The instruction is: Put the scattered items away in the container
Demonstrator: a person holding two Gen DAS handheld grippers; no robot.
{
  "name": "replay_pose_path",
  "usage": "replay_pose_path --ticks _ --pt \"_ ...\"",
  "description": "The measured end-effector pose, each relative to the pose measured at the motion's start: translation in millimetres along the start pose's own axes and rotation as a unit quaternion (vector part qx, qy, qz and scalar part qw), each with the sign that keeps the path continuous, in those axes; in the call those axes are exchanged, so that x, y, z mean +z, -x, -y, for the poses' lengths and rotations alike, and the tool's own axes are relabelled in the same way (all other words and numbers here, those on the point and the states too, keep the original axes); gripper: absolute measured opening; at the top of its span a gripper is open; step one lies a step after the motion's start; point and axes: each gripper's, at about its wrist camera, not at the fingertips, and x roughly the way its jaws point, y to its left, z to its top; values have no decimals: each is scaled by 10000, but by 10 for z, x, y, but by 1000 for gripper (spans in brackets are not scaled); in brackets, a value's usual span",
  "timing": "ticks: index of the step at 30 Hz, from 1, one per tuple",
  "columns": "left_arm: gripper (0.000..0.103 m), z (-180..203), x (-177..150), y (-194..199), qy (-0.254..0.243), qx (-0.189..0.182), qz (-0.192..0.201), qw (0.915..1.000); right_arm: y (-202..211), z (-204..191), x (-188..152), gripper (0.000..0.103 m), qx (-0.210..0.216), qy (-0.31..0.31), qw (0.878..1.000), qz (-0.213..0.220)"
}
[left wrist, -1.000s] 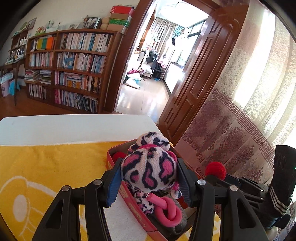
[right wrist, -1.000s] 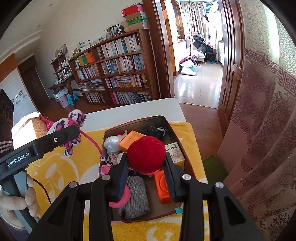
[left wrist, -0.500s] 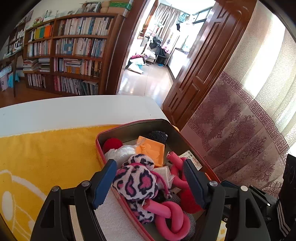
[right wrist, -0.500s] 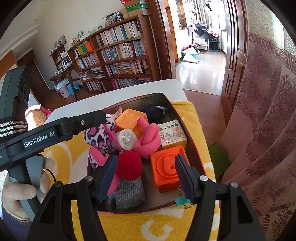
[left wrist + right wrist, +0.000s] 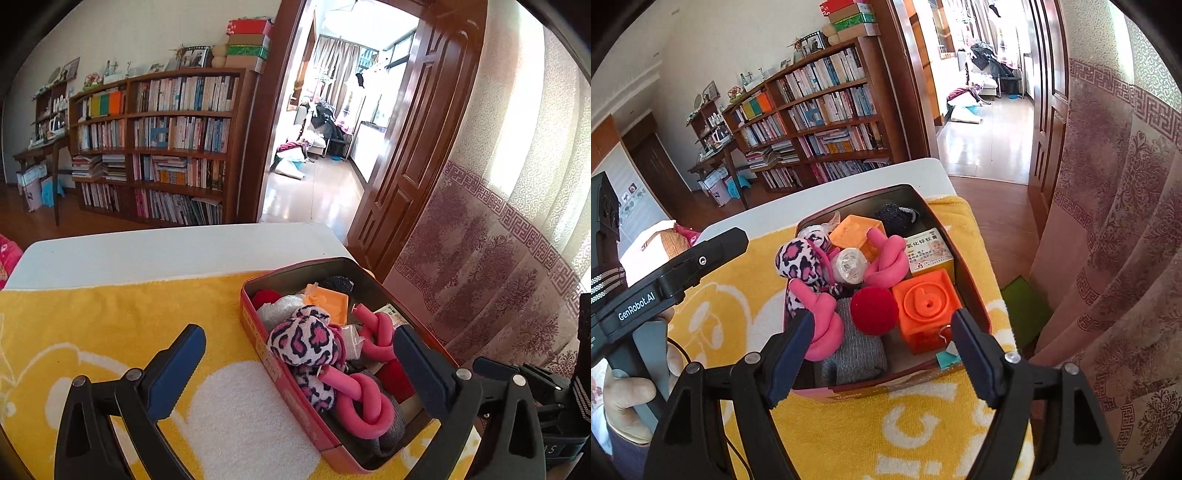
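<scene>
Both the left gripper (image 5: 295,363) and right gripper (image 5: 882,350) have just been opening and stand wide and empty above the tin (image 5: 975,295), where the leopard toy (image 5: 801,260) and red ball (image 5: 874,311) lie.

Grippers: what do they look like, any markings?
Both are black plastic handheld units. The right gripper and left gripper have dark blue ribbed pads on angular black jaws with silver screws. From the right wrist view, the left unit reads "GenRobot.AI" in white, with a grey handle and a striped strap.
</scene>
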Motion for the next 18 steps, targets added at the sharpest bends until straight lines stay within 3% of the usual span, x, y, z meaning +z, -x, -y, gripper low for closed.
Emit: replay_pose_path --ticks 11,18 --pt "103 -14 -393 538 170 176 156 9996 331 -196 -385 82 30 96 9999 122" --pt "103 155 -533 601 12 389 -108 9992 335 -224 -661 82 -256 237 9994 42"
